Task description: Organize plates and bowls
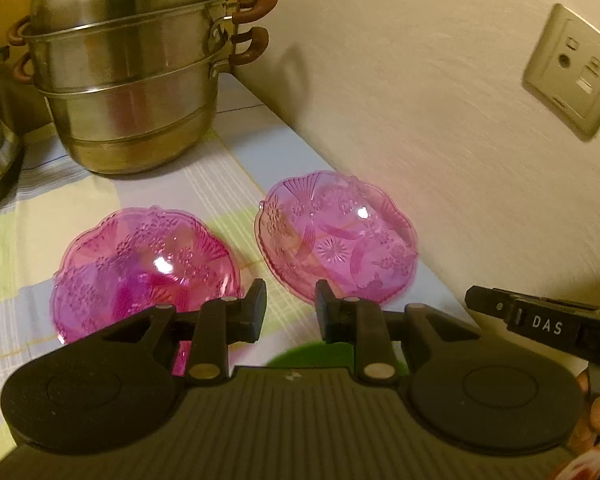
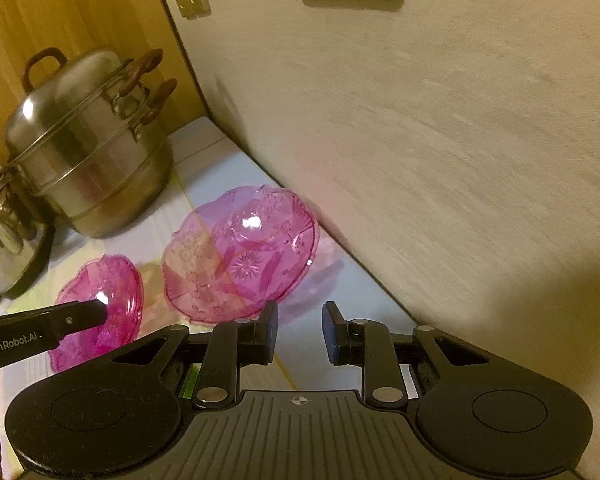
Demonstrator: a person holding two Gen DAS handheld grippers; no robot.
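Pink glass bowls, left bowl (image 1: pixel 146 268) and right bowl (image 1: pixel 336 236), sit apart on the worktop (image 1: pixel 236 168), near the steel pot (image 1: pixel 128 80). Left tool (image 1: pixel 290 314) and right tool (image 2: pixel 300 332): jaws apart, empty. Approach step; next likely calls for gripping a rim.

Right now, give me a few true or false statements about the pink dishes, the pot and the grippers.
1. Two translucent pink plastic dishes, one nearer the wall and one farther from it, lie apart on the checked tablecloth. True.
2. The dishes are stacked. False: they lie side by side.
3. A lidded stainless steel steamer pot stands behind them. True.
4. The left hand-held gripper holds a dish. False: nothing is between its fingers.
5. The right hand-held gripper is empty. True.
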